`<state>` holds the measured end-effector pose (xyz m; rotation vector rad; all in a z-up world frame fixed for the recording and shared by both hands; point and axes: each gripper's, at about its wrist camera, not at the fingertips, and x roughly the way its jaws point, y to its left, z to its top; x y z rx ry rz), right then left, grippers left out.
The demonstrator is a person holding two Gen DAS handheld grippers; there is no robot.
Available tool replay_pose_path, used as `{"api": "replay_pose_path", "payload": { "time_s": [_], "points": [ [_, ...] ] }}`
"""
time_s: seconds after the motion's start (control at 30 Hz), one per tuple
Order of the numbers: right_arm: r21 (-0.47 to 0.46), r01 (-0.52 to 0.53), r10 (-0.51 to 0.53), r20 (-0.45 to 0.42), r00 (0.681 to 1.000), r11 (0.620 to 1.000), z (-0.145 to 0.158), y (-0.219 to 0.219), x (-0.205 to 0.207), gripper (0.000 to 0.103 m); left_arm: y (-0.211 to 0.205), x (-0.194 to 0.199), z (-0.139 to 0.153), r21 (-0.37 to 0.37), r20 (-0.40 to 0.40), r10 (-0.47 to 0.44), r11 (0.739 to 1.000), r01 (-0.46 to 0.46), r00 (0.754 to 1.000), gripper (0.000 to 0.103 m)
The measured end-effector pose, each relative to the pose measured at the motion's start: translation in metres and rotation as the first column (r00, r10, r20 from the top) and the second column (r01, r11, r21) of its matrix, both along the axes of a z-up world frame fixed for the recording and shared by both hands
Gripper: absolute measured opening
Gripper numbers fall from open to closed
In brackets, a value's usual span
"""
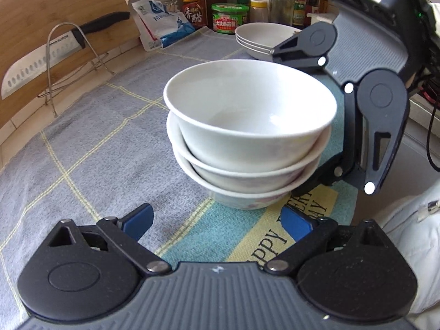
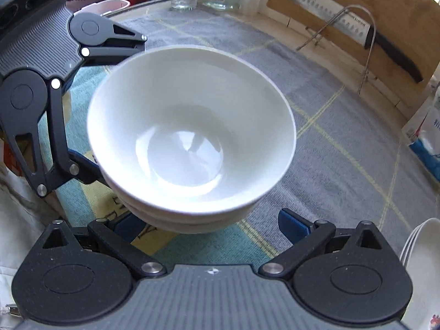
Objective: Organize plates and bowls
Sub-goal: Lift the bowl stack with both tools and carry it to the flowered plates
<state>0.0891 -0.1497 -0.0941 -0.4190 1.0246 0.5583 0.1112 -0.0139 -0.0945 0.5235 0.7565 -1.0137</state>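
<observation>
Left wrist view: left gripper (image 1: pixel 217 224) wide open, empty; right gripper (image 2: pixel 211 225) likewise. Between them, bowl stack (image 1: pixel 247 137) of three on checked cloth (image 1: pixel 96 137). Beyond: plates (image 1: pixel 258 37), jars (image 1: pixel 229 18), knife (image 1: pixel 41 60) on rack.

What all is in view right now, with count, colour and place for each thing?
bowls: three, white, nested stack on the cloth, centre
plates: about three, white, stacked behind the bowls
cloth: one, grey with yellow lines, covers the counter
knife: one, black handle, against the cutting board
cutting board: one, wooden, upright at the back
green-lidded jar: one, among back bottles
white bag: one, blue print, at the back
left claw: open, before the bowls
right claw: open, at the stack's base
</observation>
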Motion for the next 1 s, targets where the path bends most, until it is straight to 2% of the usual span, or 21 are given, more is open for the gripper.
{"api": "replay_pose_path", "payload": {
  "time_s": [0.1,0.27,0.37,0.57,0.77,1.0],
  "points": [
    [0.051,0.02,-0.018,-0.047,0.999,0.998,-0.003,-0.008,0.006,0.103,-0.001,0.002,-0.002,0.007,-0.01,-0.016,1.0,0.016,1.0,0.098],
    [0.069,0.002,-0.001,-0.013,1.0,0.998,-0.004,-0.01,-0.001,0.103,-0.002,0.009,-0.002,0.012,-0.026,-0.049,0.999,0.049,0.998,0.097],
    [0.049,-0.003,0.005,-0.04,0.999,0.999,-0.001,-0.008,0.002,0.103,-0.003,0.01,0.001,0.011,-0.027,-0.087,0.996,0.088,0.996,0.096],
    [0.074,-0.124,0.125,0.001,0.992,0.99,0.014,-0.002,-0.001,0.103,-0.005,0.015,0.011,-0.014,-0.018,-0.173,0.985,0.173,0.985,0.096],
    [0.076,-0.189,0.189,0.006,0.982,0.979,0.02,0.003,0.004,0.098,-0.011,0.012,0.016,0.005,0.0,-0.284,0.959,0.284,0.959,0.093],
    [0.078,-0.193,0.194,-0.012,0.981,0.978,0.023,-0.003,0.008,0.092,-0.011,0.016,0.016,0.005,-0.019,-0.34,0.94,0.34,0.94,0.089]
  ]
}}
